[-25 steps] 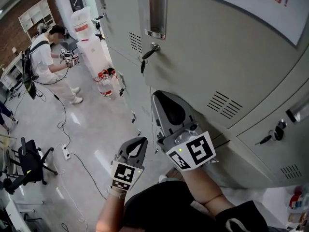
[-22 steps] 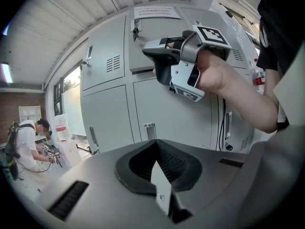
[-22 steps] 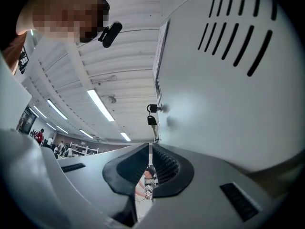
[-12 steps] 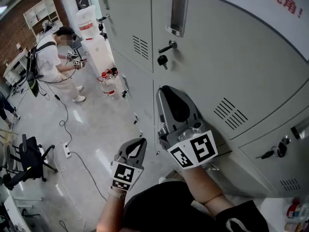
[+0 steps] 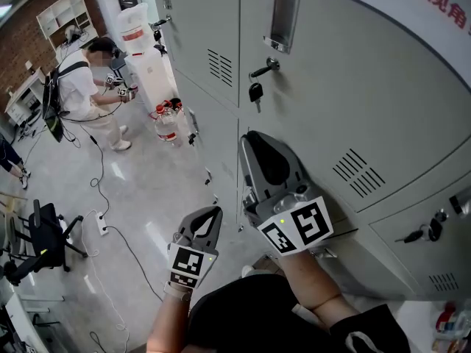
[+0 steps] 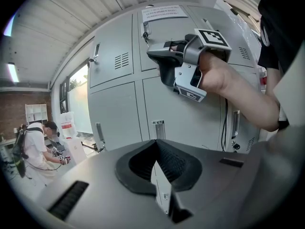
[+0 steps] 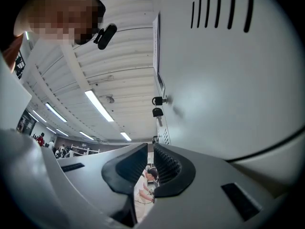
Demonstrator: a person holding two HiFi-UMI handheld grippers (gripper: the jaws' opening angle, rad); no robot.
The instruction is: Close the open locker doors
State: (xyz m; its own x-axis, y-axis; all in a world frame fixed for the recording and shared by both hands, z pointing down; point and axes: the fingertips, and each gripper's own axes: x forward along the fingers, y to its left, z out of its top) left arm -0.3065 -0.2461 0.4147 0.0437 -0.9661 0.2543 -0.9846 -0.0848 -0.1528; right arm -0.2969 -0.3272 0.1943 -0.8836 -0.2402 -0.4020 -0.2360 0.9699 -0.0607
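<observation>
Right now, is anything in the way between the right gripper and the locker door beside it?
Nothing visible. The right gripper lies close along the grey locker door, below the hanging key, with no object between them. I cannot confirm actual contact.

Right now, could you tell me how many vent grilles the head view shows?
3: the far vent grille on the upper left door, the middle vent grille on the central door, the near vent grille at bottom right. Others may be hidden.

locker door [image 5: 368, 101]: lower edge partly behind right tongs [image 5: 254, 140] | notice [image 5: 427, 9]: lettering cut by top edge
</observation>
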